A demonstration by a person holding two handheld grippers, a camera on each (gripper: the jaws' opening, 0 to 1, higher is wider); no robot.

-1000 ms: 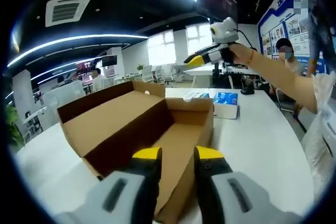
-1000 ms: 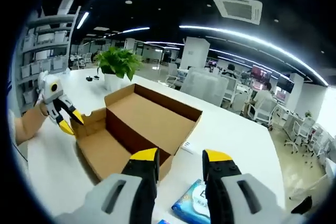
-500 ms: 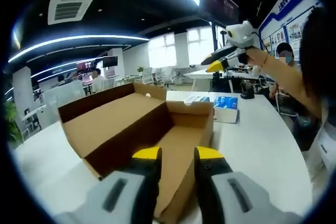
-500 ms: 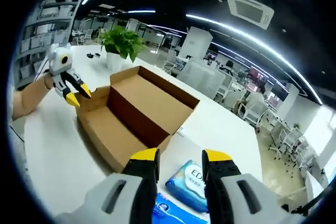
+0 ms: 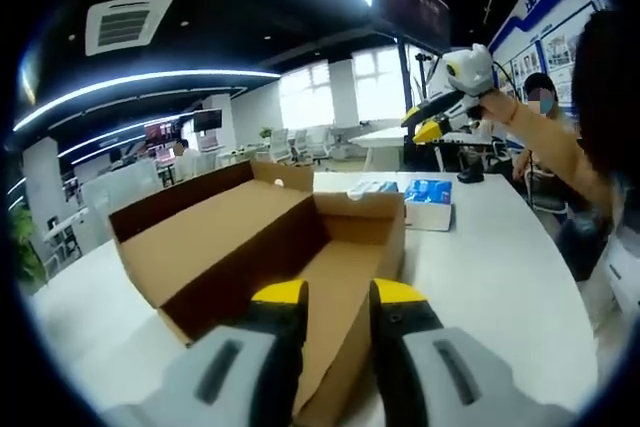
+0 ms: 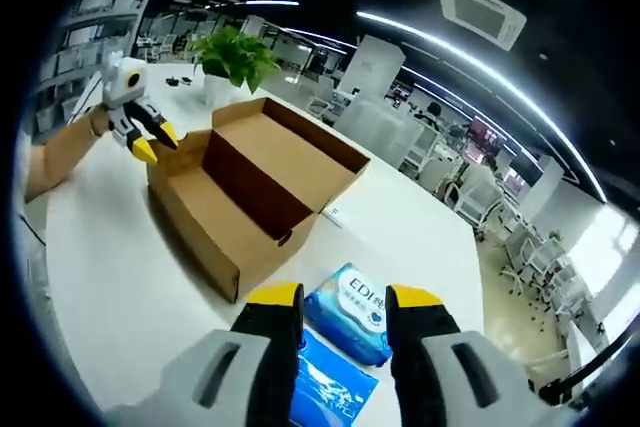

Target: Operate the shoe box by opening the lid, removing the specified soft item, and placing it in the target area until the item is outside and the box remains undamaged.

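Risk lies mainly with the cardboard: the left hand-held gripper (image 5: pixel 335 297) sits low at the near end of the shoe box (image 5: pixel 260 247), its jaws a little apart and holding nothing, and a careless push or pinch there could crease or tear the thin wall. The box stands open, lid folded back, interior bare as far as the views show. The soft item, judged to be the blue packet (image 6: pixel 347 313), lies outside the box on the counter (image 6: pixel 120 277), just beside the box's end and directly ahead of the right hand-held gripper (image 6: pixel 338 299). That gripper's jaws are parted with nothing between them. A second blue pack (image 6: pixel 322 390) lies touching the packet, so a loose closing could catch both or drag one off. Which spot counts as the target area cannot be told.

The counter is white, smooth and wide; a slippery packet may slide on it. A potted plant (image 6: pixel 232 50) stands at its far end. The room is a large open office with ceiling light strips, desks, chairs and seated people well apart from the work.
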